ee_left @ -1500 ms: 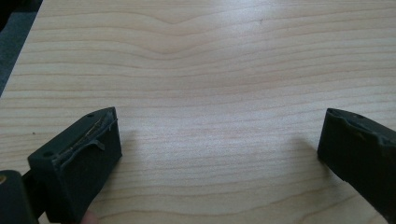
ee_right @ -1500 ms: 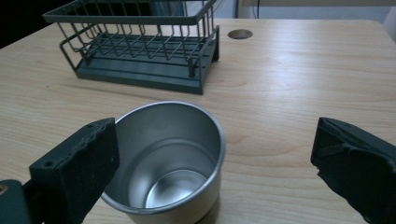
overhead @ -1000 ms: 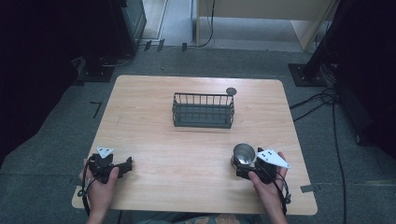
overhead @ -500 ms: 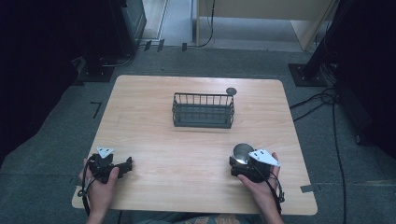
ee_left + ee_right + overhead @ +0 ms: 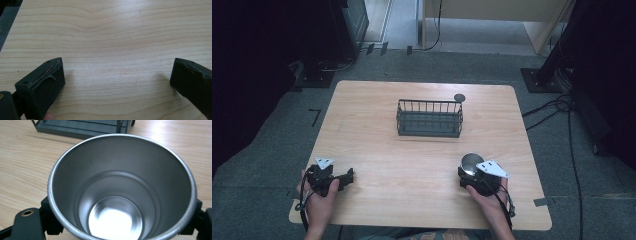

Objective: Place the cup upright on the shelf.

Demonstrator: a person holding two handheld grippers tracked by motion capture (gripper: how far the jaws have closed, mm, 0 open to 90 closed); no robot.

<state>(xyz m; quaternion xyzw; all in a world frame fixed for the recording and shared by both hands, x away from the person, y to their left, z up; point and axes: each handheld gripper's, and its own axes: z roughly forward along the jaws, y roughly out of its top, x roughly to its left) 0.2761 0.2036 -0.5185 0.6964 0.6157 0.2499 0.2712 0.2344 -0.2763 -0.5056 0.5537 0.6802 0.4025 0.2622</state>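
Left gripper [image 5: 343,177] low over the near left corner of the wooden counter [image 5: 377,150], jaws spread wide apart with bare wood between them. Farther back, at mid counter, a dark wire basket [image 5: 429,118], with a small round dark thing [image 5: 459,98] just behind its right end. At the near right, right gripper [image 5: 464,174] just drawn closed, now clamped on an upright, empty steel cup [image 5: 120,192], jaws on either side of its wall.
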